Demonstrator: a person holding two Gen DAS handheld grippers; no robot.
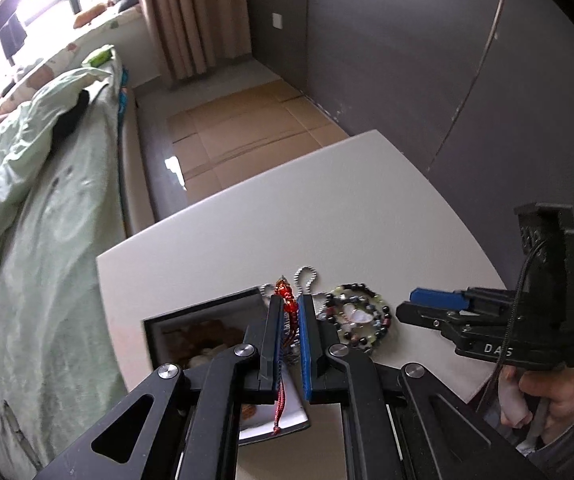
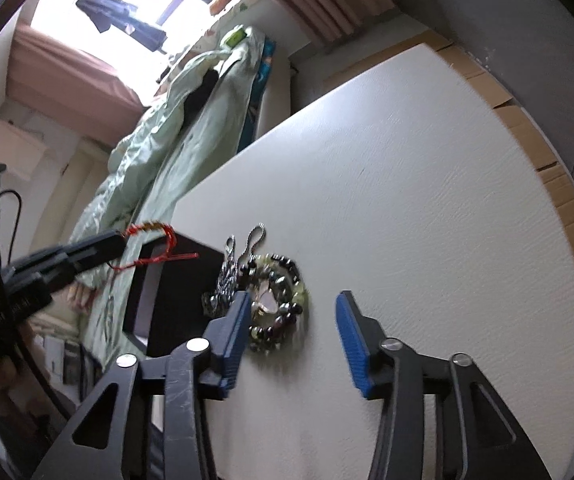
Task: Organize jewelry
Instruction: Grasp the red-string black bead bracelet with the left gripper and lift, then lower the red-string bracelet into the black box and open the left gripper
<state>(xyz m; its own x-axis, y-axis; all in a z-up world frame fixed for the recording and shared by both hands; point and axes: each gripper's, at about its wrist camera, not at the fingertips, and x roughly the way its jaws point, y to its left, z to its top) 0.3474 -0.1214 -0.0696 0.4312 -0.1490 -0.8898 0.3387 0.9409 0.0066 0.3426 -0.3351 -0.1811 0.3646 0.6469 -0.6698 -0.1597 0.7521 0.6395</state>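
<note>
Left claw clamped on red bracelet, lifted over box. Right claw apart, empty. Bead bracelet, chain left on tabletop.

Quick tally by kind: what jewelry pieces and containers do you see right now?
Red cord bracelet, clamped in the left hand-held gripper: 1
Beaded bracelet on the white table: 1
Silver chain: 1
Dark box: 1
Total: 4
</note>
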